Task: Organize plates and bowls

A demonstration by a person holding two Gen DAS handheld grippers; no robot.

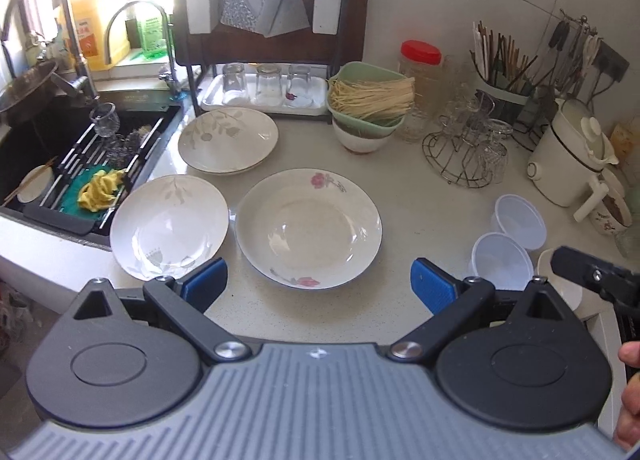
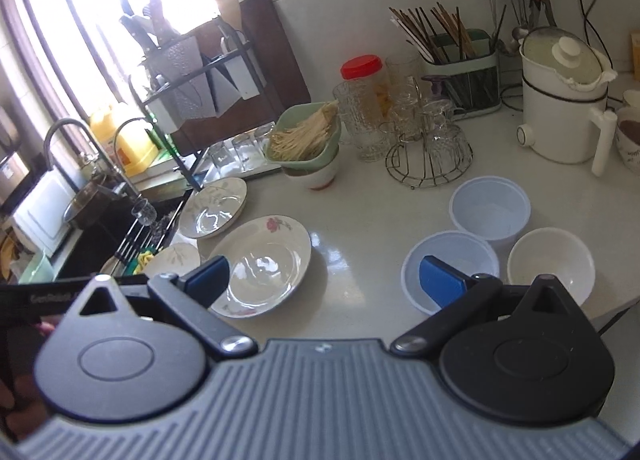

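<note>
Both grippers, left gripper (image 1: 319, 284) and right gripper (image 2: 324, 280), are hanging wide open and empty at the bottom of frame, so I would be sliding 1 finger under the rim of the rose plate (image 1: 308, 228) at centre frame before closing.

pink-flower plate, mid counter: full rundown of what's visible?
The pink-flower plate is a round, deep, glossy white dish that looks ceramic, with a thin dark rim line and pink flowers printed at its far and near edges. It sits upright and empty on the pale counter, beside the leaf-print plate; whether their rims touch is unclear. Neither hand-held gripper touches it.
</note>
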